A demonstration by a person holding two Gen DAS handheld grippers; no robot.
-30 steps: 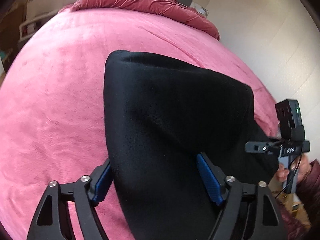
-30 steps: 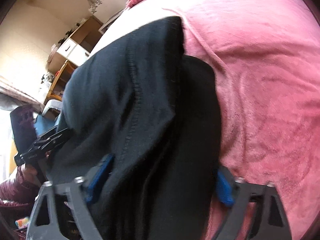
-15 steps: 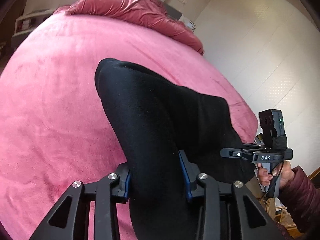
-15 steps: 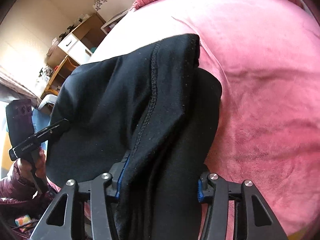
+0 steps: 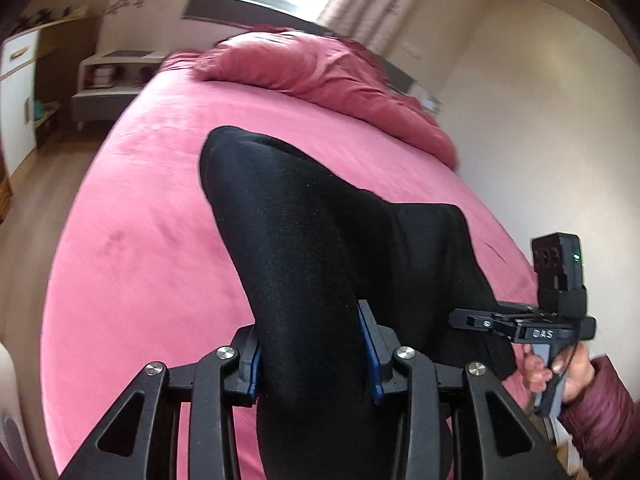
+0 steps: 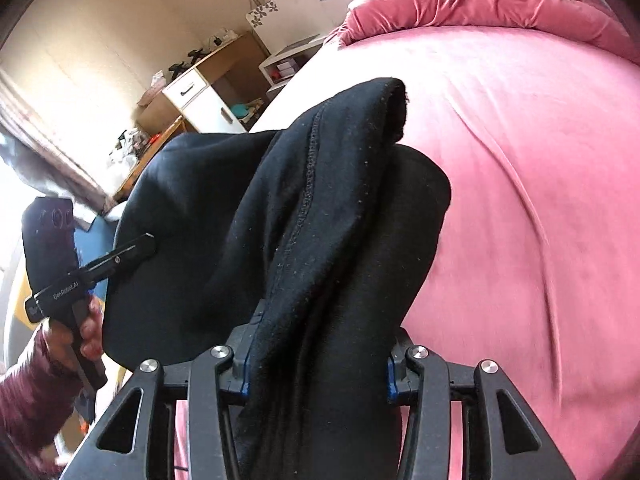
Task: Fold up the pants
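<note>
The black pants (image 5: 304, 220) hang lifted over the pink bed (image 5: 140, 240), their far fold still resting on it. My left gripper (image 5: 310, 346) is shut on one bunched edge, its blue pads pressing the cloth from both sides. In the right wrist view my right gripper (image 6: 316, 364) is shut on the other edge of the pants (image 6: 320, 200), where a stitched seam runs up. Each view shows the other gripper at the side: the right gripper (image 5: 460, 317) and the left gripper (image 6: 146, 242), each held by a hand in a maroon sleeve.
A crumpled pink duvet (image 5: 320, 68) lies at the head of the bed. A pale wall (image 5: 540, 140) runs along the bed's right side. On the other side stand a low shelf (image 5: 108, 76) and a wooden desk with a white cupboard (image 6: 200, 96).
Both grippers closed from wide open onto the pants' edges. They then rose and pulled back, lifting the near part of the pants off the bed.
</note>
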